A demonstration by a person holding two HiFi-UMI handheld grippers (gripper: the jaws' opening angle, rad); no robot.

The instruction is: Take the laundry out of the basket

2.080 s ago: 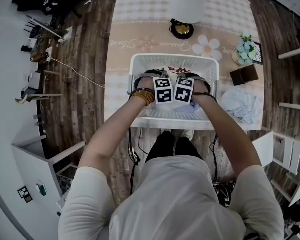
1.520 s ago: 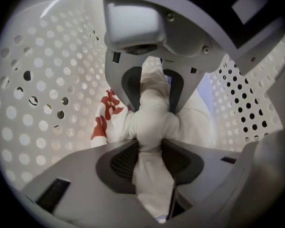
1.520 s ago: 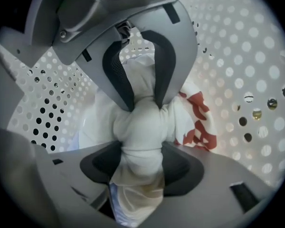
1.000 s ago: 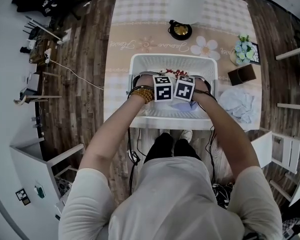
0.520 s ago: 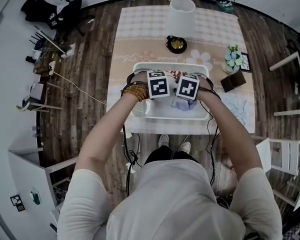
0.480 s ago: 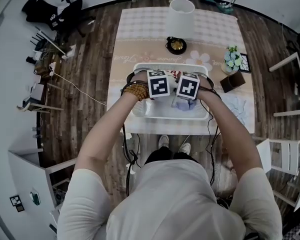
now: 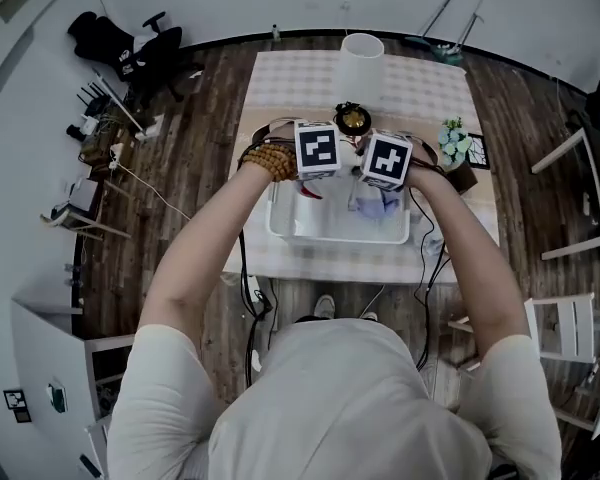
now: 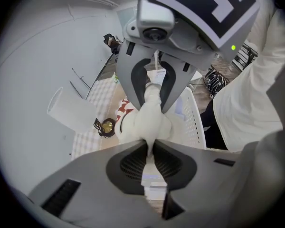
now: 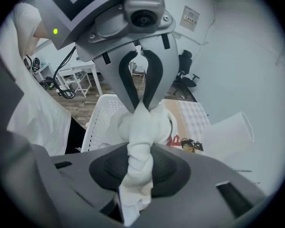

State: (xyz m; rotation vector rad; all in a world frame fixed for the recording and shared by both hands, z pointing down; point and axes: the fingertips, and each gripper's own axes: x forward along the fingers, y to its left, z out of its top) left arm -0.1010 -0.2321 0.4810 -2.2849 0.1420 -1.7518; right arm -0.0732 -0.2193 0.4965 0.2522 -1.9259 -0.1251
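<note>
So that the white cloth (image 8: 149, 120) clears the basket (image 7: 330, 236) without slipping, we pinch it tight in both — left tongs (image 8: 149, 146) and right tongs (image 9: 140, 151).

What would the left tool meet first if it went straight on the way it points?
The white garment the left tool clamps, bunched just ahead; behind it, probably the right tool gripping the same cloth, then the laundry basket.

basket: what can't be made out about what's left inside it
Head view: the two marker cubes cover the basket's far part.
Left gripper view: white cloth in the left gripper hides the basket floor.
Right gripper view: twisted cloth in the right gripper blocks it too.
</note>
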